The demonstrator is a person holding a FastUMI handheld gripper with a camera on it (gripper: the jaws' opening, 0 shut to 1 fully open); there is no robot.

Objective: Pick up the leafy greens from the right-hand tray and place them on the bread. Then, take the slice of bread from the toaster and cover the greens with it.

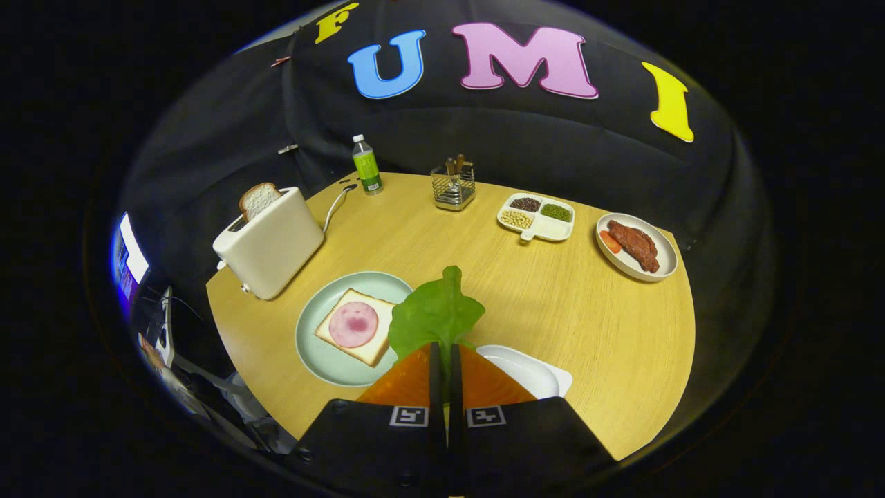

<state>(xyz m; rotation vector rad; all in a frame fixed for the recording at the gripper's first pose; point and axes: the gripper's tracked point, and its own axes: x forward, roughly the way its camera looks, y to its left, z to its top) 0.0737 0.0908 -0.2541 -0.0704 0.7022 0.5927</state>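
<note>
My gripper [446, 353] is shut on a green leaf [435, 315], which sticks up and forward from between the fingers, held above the table. Just ahead and to the left lies a pale green plate [325, 360] with a bread slice [356, 326] topped by a round pink slice of ham [353, 324]. Right of the fingers, partly hidden by them, sits a white tray [536, 370]. Further left stands a cream toaster [271, 242] with a slice of bread [258, 200] poking out of its slot.
At the far side of the round wooden table [588, 311] stand a green-labelled bottle [366, 164], a wire utensil holder [453, 185], a divided dish of beans [536, 216] and a plate with meat [636, 246]. The toaster's cord [337, 200] runs toward the bottle.
</note>
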